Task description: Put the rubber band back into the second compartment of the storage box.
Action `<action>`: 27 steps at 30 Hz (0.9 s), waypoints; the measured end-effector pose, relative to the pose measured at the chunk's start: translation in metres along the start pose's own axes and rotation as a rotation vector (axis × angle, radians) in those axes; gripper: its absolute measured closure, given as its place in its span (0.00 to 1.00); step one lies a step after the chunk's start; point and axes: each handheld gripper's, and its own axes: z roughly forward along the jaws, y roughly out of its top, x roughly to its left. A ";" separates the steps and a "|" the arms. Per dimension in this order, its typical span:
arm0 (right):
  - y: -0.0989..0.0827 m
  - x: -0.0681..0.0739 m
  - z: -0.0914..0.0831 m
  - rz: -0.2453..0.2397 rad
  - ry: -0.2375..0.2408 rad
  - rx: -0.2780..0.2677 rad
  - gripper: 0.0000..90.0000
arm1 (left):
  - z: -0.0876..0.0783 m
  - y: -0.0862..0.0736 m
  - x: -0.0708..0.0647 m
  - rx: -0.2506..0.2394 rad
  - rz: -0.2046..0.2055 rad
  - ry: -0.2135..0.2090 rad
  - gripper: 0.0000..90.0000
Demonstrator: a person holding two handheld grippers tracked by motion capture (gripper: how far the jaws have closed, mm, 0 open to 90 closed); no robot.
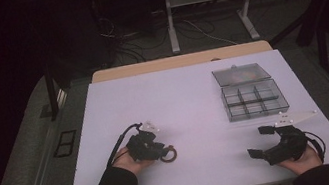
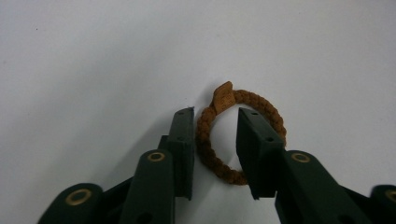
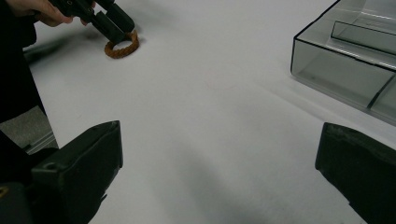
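A brown braided ring lies flat on the white desk, toward the near left part of it, with a small tan tag on its far edge in the left gripper view. The left gripper is down at the ring with its jaws drawn fairly narrow: one jaw stands just outside the ring's band and the other stands inside the loop, so one side of the band sits between them. A thin strip of desk shows on the inner side of that band, and I cannot tell whether the outer jaw already touches it, so the pads do not look pressed on it. In the high view this gripper is held in the person's left hand, low over the desk, its tips at the ring. The right gripper rests well apart at the near right of the desk in the right hand, its jaws spread wide with bare desk between them. Beyond it, toward the far right, stands a clear plastic compartment box with its lid folded back open. From the right gripper view the ring shows far off at the upper left, under the left gripper's jaws, and the box's near wall stands at the upper right.
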 end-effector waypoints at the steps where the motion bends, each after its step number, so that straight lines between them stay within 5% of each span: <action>1: 0.000 0.000 0.000 0.002 0.000 0.001 0.00 | 0.000 0.000 0.000 0.001 -0.001 0.002 0.78; 7: 0.000 0.000 0.000 0.000 -0.001 0.001 0.00 | 0.000 0.000 -0.001 0.009 0.015 0.002 0.92; 27: 0.000 0.000 0.000 0.002 -0.001 0.000 0.00 | -0.009 0.008 0.000 -0.052 0.002 -0.009 0.95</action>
